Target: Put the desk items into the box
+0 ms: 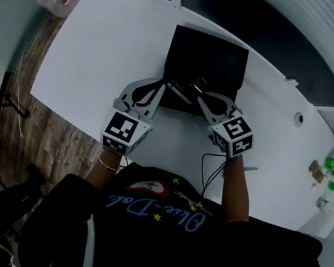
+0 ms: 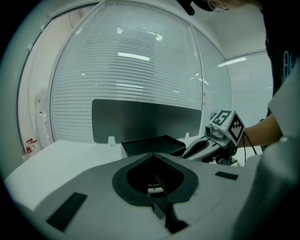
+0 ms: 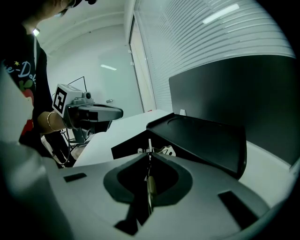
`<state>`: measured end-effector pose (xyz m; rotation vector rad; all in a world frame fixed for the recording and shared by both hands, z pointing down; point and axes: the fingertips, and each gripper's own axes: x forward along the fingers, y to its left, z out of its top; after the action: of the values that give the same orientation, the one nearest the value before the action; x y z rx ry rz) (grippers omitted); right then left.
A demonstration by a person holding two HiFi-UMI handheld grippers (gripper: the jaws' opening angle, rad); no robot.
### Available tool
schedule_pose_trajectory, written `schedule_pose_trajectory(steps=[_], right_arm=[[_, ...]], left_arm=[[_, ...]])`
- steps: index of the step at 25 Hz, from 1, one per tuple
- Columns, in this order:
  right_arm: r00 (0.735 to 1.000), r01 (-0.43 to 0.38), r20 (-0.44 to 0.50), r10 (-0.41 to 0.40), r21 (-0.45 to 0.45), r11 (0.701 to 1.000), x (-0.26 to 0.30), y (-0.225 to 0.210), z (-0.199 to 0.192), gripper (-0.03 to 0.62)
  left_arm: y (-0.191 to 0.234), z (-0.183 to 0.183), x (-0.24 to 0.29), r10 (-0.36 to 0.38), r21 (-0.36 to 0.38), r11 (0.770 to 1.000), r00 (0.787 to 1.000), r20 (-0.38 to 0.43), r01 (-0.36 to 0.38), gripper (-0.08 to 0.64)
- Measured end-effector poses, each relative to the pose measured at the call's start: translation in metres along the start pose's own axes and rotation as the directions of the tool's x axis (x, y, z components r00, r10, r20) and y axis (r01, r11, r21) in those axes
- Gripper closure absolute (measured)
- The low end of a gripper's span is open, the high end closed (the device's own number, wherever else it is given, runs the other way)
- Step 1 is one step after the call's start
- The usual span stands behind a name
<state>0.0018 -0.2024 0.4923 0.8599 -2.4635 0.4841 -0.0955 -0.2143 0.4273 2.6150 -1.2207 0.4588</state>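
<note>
Two grippers hovered at the near rim of the black box (image 1: 210,55), on a white desk (image 1: 105,46), left gripper (image 1: 164,87) jaws pressed together, right gripper (image 1: 198,92) jaws pinched on a slim stick (image 3: 149,183).

a big white table (image 1: 100,39) is sitting over a brown wood floor (image 1: 48,137). white blinds (image 2: 131,84) are covering the wall behind it. long lights (image 2: 133,56) are glowing there. a dark board (image 2: 140,121) is standing at the table's back edge.
</note>
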Motion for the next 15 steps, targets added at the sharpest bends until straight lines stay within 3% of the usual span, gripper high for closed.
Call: schedule_pose_trajectory(steps=[15], right_arm=[[0.994,0.052,-0.095,-0.056,-0.042,0.998,0.0093,-0.0016,-0.0104,0.558]], left_arm=[[0.0019,-0.0059,-0.0002,-0.012,0.000,1.000,1.000,-0.009,0.012,0.552]])
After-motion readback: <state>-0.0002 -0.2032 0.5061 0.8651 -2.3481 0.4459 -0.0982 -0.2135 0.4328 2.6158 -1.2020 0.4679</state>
